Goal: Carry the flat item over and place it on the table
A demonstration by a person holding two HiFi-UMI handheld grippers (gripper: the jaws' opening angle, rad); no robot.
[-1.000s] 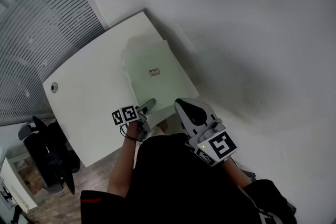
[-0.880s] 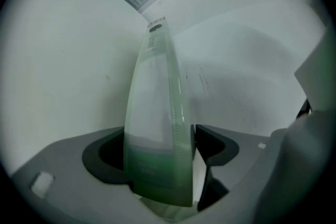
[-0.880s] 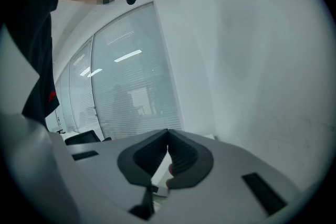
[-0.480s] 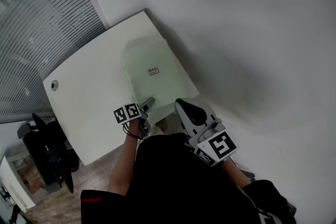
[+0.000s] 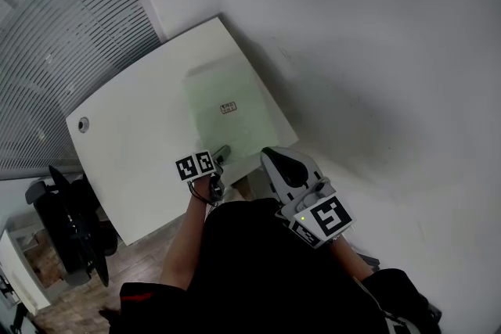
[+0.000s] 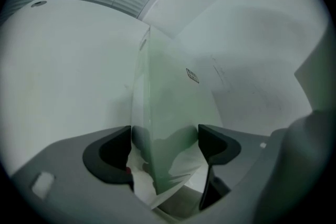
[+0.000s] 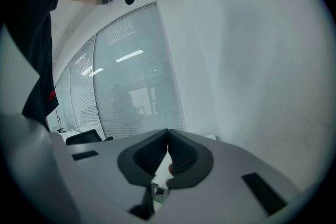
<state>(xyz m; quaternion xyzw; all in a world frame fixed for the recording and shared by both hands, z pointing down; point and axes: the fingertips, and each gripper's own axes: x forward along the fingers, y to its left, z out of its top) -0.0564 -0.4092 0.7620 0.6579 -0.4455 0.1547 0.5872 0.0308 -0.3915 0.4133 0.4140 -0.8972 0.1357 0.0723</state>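
**Q:** Where was the flat item (image 5: pixel 235 90) at that instant?

**A:** It appeared to lie flat on the white table (image 5: pixel 133 141), towards the wall side. Its near edge reached in between the jaws of the left gripper (image 6: pixel 165 147). Those jaws stood wide apart with both pads clear of its faces, so it was released, not grasped.

**Q:** And the right gripper (image 7: pixel 168 157)?

**A:** Its jaws were pressed together on nothing. It was held back by the person's body, apart from the sheet.

**Q:** How did the item look to handle?

**A:** It was a thin, pale green, translucent pane that kept its shape, so I judged it stiff and light. Its faces were smooth, so it was probably slippery and possibly brittle at the edges. The sensible hold was a pinch across both faces at the near edge, about midway along, so it would not twist. The small label (image 5: pixel 228 108) near its middle offered no purchase. With the pane down, placement looked essentially complete.
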